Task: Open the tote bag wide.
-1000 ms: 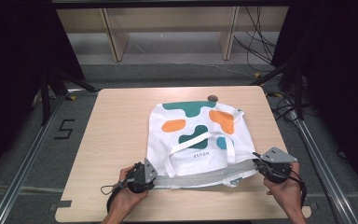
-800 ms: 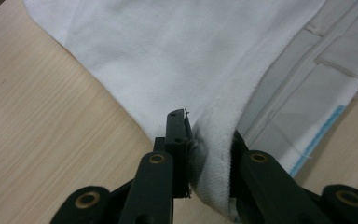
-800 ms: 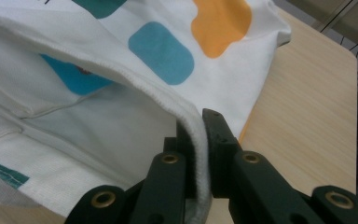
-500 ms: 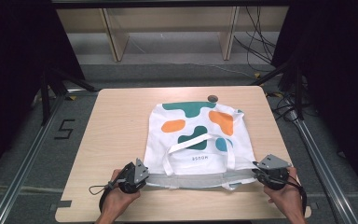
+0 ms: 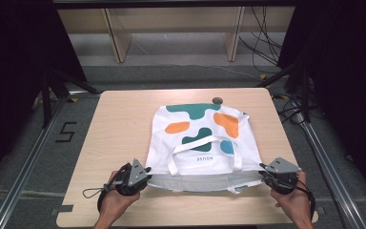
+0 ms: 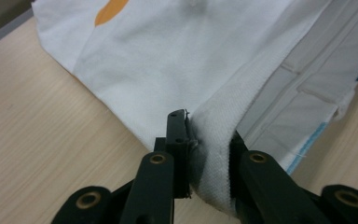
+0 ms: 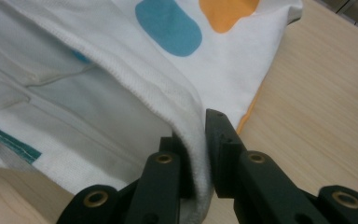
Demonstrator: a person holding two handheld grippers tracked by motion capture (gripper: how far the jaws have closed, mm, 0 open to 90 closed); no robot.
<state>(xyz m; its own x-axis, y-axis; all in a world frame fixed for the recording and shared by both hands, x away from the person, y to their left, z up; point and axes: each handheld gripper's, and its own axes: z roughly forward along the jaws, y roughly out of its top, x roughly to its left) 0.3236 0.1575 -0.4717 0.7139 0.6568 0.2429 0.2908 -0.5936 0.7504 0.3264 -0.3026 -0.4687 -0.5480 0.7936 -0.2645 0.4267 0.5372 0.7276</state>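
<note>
A white tote bag (image 5: 200,138) with teal, orange and blue blobs lies flat on the wooden table (image 5: 119,129), its mouth facing the near edge and its handle (image 5: 205,148) resting on top. My left gripper (image 5: 145,172) is shut on the bag's upper rim at the near left corner; the thick hem (image 6: 212,140) is pinched between its jaws. My right gripper (image 5: 263,172) is shut on the same rim at the near right corner, the hem (image 7: 193,140) clamped between its jaws. The rim is lifted a little, so the bag's inner lining (image 7: 74,112) shows.
A small dark round object (image 5: 216,100) sits on the table just beyond the bag's far edge. Bare tabletop lies left and right of the bag. Metal rails (image 5: 28,157) flank the table, and shelving (image 5: 171,28) and cables stand behind it.
Both hands have pulled back toward the near edge and spread apart slightly, drawing the bag's mouth edge taut and closer to the front of the table.
</note>
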